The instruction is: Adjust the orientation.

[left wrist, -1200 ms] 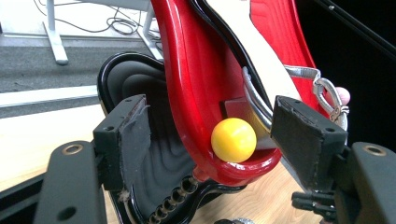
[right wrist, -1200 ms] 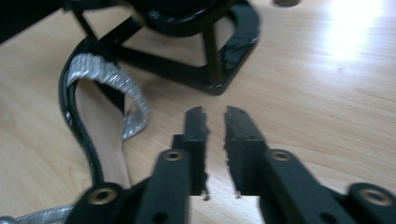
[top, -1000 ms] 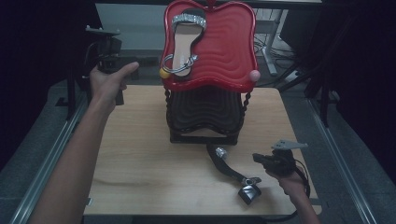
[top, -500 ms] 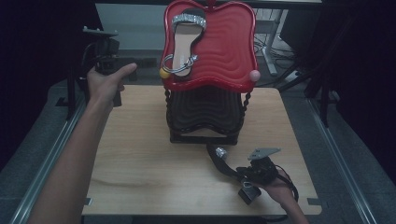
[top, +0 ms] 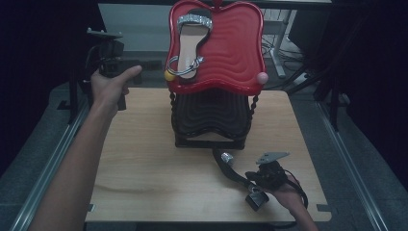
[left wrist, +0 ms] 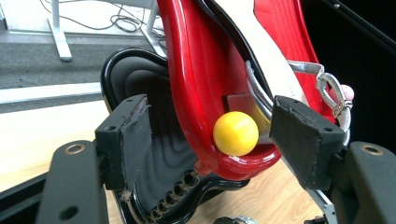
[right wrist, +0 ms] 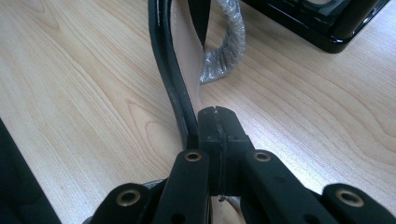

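Sandal (top: 235, 171) pickup under way: near the worktop's (top: 144, 168) front edge, the right claw (right wrist: 215, 122) is pressed together at the heel end of the black shoe lying flat there, apparently pinching its sole edge. Lifting it toward the red tray (top: 235, 53) beyond looks next; the black stand (top: 211, 120) rises between. Farther off, the left claw (left wrist: 210, 130) waits, jaws apart, facing the tray's yellow ball (left wrist: 236, 133) and the matching sandal (top: 190, 45) already there.

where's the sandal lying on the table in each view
High view: sandal on the table, lower right, just in front of the black stand.
Left gripper view: only a sliver at the bottom edge, too little to be sure.
Right gripper view: centre, running up from the tongs.
Shared landmark: the black stand.
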`<state>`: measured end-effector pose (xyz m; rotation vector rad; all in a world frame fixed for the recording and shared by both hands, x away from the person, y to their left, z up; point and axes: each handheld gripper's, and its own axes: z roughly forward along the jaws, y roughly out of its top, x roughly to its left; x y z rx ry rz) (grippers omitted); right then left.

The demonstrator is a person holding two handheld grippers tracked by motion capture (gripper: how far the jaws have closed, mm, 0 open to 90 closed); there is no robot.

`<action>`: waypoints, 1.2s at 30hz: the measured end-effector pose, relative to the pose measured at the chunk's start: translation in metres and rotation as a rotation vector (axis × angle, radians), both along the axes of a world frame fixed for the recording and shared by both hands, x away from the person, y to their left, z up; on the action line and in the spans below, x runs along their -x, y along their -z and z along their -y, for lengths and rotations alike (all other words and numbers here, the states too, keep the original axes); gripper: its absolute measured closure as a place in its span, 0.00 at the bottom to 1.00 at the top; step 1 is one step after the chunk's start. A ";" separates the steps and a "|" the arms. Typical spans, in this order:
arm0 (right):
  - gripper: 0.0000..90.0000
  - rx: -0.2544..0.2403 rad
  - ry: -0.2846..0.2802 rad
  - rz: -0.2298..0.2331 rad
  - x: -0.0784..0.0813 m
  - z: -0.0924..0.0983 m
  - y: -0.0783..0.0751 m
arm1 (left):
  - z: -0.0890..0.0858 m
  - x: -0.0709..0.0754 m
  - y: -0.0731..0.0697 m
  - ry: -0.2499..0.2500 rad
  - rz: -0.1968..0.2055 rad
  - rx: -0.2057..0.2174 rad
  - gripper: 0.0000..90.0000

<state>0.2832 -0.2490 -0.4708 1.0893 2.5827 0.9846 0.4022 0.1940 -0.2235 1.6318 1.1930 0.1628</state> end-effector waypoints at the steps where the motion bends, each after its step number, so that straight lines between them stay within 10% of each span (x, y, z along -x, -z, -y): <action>1: 1.00 0.001 0.000 0.001 0.001 -0.001 -0.001 | 0.000 0.000 0.000 -0.001 -0.001 0.000 0.33; 18: 1.00 0.040 -0.056 0.006 0.020 -0.029 -0.001 | -0.006 0.004 -0.001 -0.017 -0.003 0.005 0.33; 36: 1.00 0.092 -0.262 -0.028 0.070 -0.088 0.003 | -0.012 0.008 0.002 -0.026 -0.009 0.011 0.33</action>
